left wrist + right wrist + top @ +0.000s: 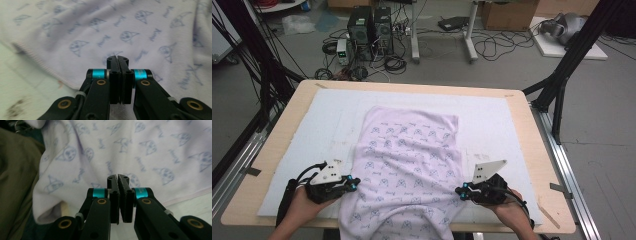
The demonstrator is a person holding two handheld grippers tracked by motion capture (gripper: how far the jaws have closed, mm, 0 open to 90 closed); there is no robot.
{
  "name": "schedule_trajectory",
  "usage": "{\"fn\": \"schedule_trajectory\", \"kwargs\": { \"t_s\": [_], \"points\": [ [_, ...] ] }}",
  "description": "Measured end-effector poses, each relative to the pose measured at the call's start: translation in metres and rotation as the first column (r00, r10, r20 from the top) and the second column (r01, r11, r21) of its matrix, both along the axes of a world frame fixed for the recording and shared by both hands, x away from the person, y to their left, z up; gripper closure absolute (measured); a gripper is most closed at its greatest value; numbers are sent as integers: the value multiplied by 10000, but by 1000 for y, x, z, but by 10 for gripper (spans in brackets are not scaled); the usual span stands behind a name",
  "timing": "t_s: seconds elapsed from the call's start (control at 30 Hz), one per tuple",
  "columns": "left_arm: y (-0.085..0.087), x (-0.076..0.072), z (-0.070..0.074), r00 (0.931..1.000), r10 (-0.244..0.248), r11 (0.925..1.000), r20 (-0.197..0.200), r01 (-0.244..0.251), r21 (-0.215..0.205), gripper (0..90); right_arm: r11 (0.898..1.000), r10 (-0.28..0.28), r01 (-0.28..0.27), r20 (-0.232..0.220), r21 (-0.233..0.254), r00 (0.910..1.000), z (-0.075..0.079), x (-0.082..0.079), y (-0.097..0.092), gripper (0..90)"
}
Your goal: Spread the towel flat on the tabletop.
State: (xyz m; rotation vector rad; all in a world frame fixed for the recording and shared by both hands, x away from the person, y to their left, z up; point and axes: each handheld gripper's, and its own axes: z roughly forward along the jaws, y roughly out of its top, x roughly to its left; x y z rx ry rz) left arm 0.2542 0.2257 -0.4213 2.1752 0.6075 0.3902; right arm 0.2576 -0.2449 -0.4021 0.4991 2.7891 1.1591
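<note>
The cloth [409, 165] in the middle of the frame was pale lilac, printed all over with small blue-grey cat faces and little script words. Under it lay a white mat [492, 120] (smudged grey toward the left), on a light wooden table [542, 165]. Both grippers, left [354, 183] and right [458, 191], were black, with bright turquoise bands and brass-coloured rivets.

1. A pale lilac cloth [409, 165] printed with small blue cat faces lies spread flat on the white mat.
2. Its near end hangs over the bench edge.
</note>
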Motion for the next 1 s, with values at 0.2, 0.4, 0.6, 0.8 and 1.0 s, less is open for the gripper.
{"fn": "schedule_trajectory", "kwargs": {
  "t_s": [0.2,0.4,0.6,0.8,1.0],
  "points": [
    [14,27,-4,9892,1464,9892,84,-1463,-103,883,9982,-590,587,210,151,9980,-10,44,26,880],
    [9,37,-8,9900,1403,9901,-161,-1403,-35,795,9964,-816,807,-366,-270,9960,-29,67,34,819],
    [20,18,4,9921,1252,9911,44,-1248,-469,643,9934,-1060,1026,696,511,9919,-5,42,21,698],
    [15,-4,1,9989,454,9968,-101,-460,-660,606,9972,-526,467,1028,592,9933,-6,13,24,638],
    [0,-7,-23,9968,-272,9996,-755,272,-8,549,9997,144,-158,796,171,9967,-26,3,33,599]
  ]
}}
